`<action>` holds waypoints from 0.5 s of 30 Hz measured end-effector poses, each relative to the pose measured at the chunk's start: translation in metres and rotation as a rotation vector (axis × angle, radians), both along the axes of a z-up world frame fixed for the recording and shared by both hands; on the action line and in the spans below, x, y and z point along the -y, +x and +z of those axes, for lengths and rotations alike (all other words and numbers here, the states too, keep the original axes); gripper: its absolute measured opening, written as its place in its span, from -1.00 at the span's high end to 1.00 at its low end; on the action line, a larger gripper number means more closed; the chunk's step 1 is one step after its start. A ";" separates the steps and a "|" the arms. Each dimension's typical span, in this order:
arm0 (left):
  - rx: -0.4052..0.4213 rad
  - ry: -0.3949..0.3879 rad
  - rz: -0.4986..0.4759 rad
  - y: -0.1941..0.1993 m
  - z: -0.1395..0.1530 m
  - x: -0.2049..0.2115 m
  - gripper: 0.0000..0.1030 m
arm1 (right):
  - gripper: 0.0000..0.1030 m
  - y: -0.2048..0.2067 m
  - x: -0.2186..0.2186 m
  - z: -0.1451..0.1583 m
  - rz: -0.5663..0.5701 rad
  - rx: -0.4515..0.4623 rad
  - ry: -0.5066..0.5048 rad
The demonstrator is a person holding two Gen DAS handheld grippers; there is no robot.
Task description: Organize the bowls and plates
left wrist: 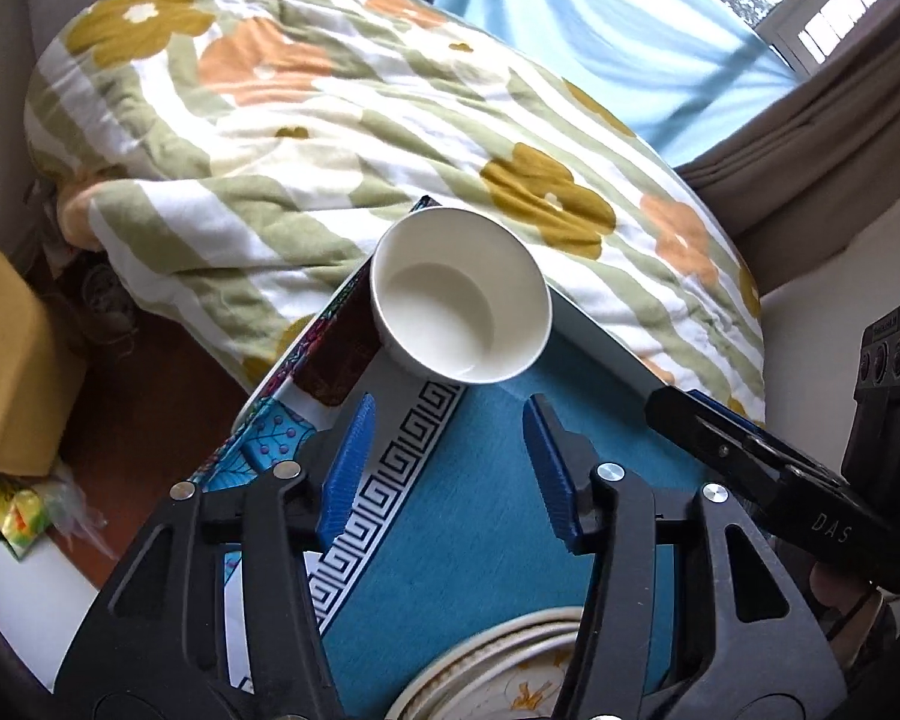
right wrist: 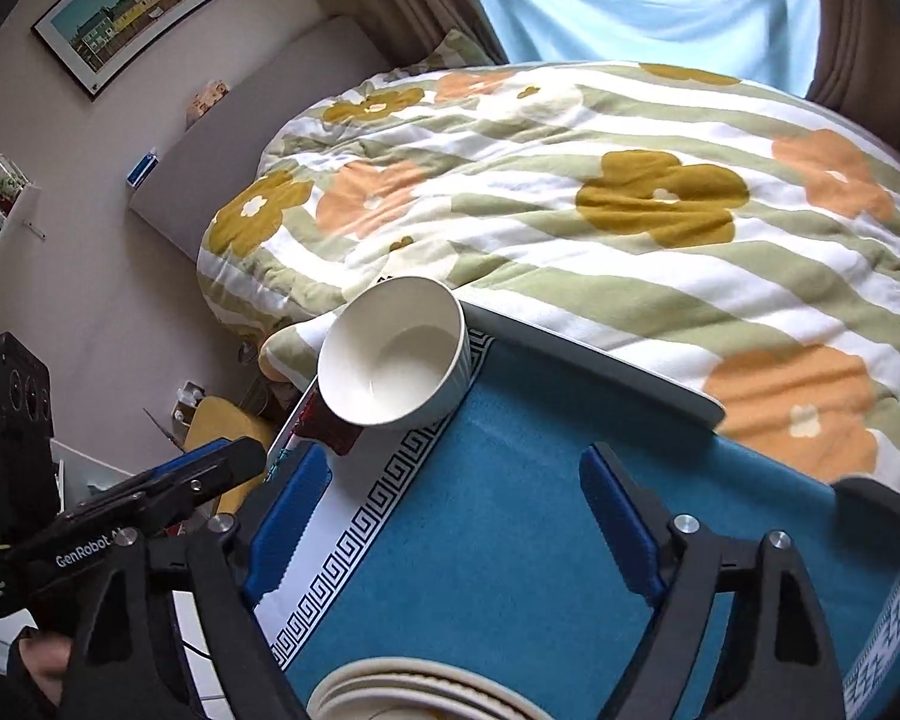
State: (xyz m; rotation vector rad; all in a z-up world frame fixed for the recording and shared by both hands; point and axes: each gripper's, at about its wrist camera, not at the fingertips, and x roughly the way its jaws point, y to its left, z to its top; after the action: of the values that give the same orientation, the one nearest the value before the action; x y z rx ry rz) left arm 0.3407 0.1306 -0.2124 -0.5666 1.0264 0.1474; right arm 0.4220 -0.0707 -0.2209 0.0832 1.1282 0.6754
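A bed filled most of the room, under a rumpled duvet [right wrist: 570, 228] striped green and white with mustard and orange flowers. Behind it, daylight came through a pale blue curtain [left wrist: 600, 30] flanked by brown drapes [left wrist: 810, 138]. A framed picture of coloured houses [right wrist: 144, 0] hung on the pale wall [right wrist: 90, 180]. The floor [left wrist: 150, 390] beside the bed was reddish-brown wood.

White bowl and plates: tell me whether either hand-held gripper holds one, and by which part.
Nothing is held. Both the left hand-held gripper and right hand-held gripper are open, short of the white bowl; the plates lie untouched.
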 end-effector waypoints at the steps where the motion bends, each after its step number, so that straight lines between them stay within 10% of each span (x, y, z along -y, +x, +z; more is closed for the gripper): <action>1: -0.014 0.000 0.013 0.009 -0.008 -0.003 0.07 | -0.38 0.010 -0.006 -0.006 0.012 -0.018 0.003; 15: -0.115 0.005 0.098 0.065 -0.070 -0.025 0.66 | 0.39 0.072 -0.051 -0.075 0.112 -0.174 0.024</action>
State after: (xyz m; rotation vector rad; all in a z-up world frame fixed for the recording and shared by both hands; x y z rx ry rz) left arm 0.4060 0.1560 -0.2827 -0.6096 1.1097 0.2720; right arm 0.4945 -0.0201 -0.2959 0.1008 1.2988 0.7935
